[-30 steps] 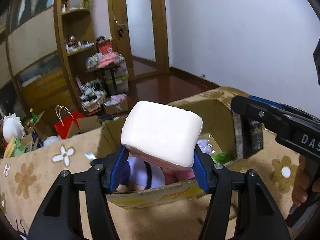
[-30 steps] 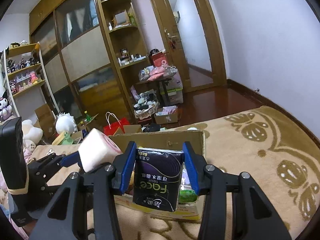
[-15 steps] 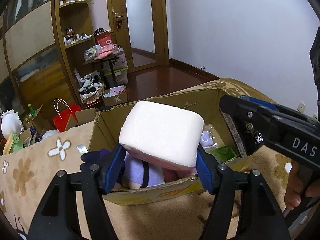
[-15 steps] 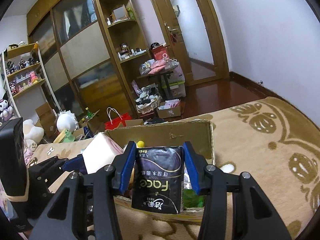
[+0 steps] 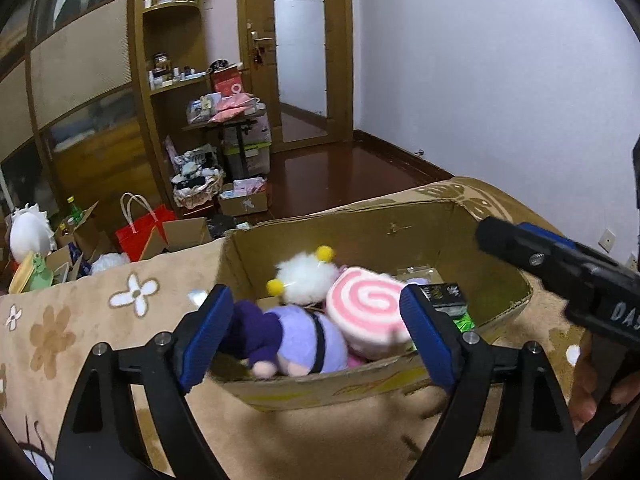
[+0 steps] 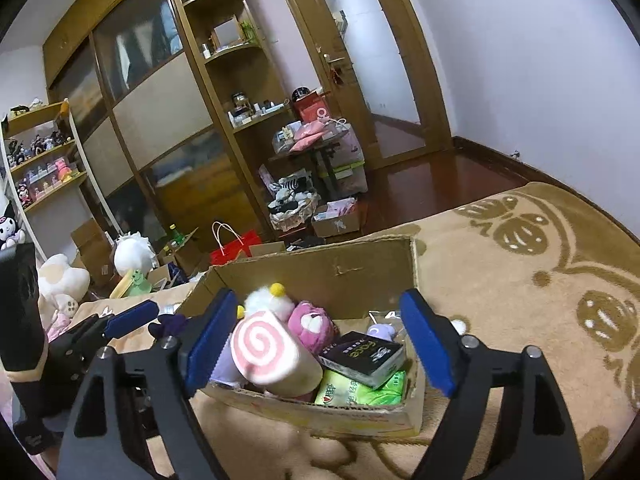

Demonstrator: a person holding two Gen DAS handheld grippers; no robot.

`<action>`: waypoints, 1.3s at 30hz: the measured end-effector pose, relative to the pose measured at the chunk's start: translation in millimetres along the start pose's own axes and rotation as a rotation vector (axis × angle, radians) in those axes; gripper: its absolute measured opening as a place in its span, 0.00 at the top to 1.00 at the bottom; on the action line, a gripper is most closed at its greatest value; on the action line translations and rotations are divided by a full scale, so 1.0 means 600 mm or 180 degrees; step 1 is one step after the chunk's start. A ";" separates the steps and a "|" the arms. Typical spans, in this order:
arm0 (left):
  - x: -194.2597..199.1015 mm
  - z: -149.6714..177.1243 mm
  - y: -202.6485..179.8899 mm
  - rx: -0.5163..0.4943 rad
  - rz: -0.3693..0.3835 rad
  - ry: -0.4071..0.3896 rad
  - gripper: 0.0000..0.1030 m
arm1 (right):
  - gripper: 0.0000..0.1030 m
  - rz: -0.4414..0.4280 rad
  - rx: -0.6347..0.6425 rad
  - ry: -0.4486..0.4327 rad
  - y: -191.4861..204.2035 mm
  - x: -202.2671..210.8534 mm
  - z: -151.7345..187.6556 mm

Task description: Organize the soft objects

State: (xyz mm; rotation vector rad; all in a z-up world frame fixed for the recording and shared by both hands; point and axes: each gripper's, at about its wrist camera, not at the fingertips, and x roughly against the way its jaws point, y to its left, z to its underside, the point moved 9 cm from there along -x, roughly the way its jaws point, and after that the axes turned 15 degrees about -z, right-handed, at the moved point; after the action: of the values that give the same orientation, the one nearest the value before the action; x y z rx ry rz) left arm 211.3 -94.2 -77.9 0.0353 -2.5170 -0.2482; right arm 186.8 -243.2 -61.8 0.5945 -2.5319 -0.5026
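Both loads have dropped since the earlier frames: the left claw (image 5: 316, 338) and right claw (image 6: 318, 346) have just been opening and now gape wide, empty, over the cardboard box (image 6: 320, 270). Inside, the swirl-roll plush (image 6: 272, 354) lies beside the black tissue pack (image 6: 362, 356), ahead of a purple doll (image 5: 296, 338) and white pompom toy (image 5: 306, 276).

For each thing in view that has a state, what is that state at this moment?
Left claw: open, jaws just opened, holds nothing.
Right claw: open, jaws just opened, holds nothing.
Cardboard box: open on top, holding toys.
Swirl roll plush: lying in box.
Black tissue pack: lying flat on green pack.
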 end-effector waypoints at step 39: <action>0.263 0.051 0.082 -0.0015 -0.0343 -0.0299 0.04 | 0.00 0.0477 0.0259 -0.0088 0.075 0.260 0.026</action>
State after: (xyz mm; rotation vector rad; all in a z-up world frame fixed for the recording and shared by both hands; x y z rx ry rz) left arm 66.1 -53.5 -3.5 0.1615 -2.6115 -0.3058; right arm 41.8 -279.1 3.7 0.4250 -2.6084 -0.3577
